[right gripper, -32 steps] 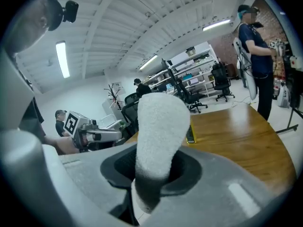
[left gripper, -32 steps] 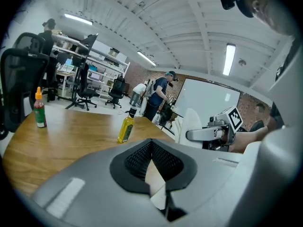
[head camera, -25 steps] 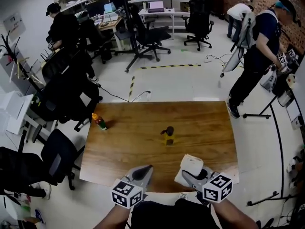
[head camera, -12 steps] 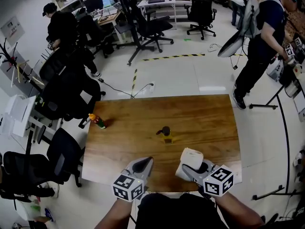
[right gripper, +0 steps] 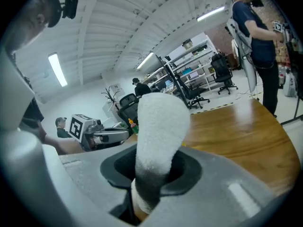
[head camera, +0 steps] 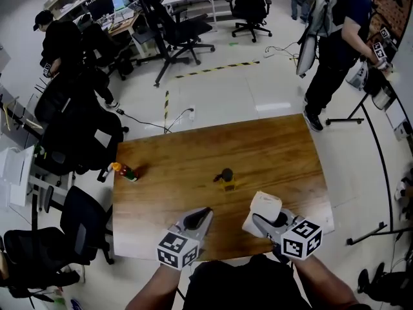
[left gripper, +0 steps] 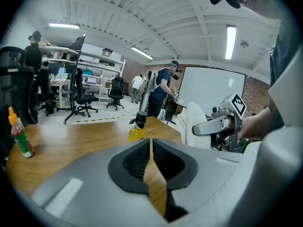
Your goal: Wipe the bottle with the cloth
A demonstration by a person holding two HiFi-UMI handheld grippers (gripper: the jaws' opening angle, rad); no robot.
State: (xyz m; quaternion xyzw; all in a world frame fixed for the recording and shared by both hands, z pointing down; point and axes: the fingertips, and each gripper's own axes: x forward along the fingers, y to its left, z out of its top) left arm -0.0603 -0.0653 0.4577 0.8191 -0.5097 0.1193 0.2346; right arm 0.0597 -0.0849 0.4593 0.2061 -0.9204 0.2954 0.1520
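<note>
A small yellow bottle (head camera: 226, 181) with a black cap stands upright mid-table, also ahead in the left gripper view (left gripper: 137, 127). My left gripper (head camera: 204, 213) hovers over the near table edge, short of the bottle. Its jaws (left gripper: 150, 144) are all but together, having just eased to a thin slit with nothing between them. My right gripper (head camera: 262, 219) is shut on a folded white cloth (head camera: 263, 206), near and right of the bottle. In the right gripper view the cloth (right gripper: 160, 122) sticks up from the gripper (right gripper: 152, 176) and hides the bottle.
An orange-capped red bottle (head camera: 122, 171) stands at the wooden table's (head camera: 284, 154) left edge. Black office chairs (head camera: 77, 218) crowd the left side. A person (head camera: 335, 37) stands beyond the far right corner, with desks and more chairs behind.
Both grippers have edged forward over the table's near edge, side by side. The cloth stays in the right gripper. The yellow bottle has not moved.
</note>
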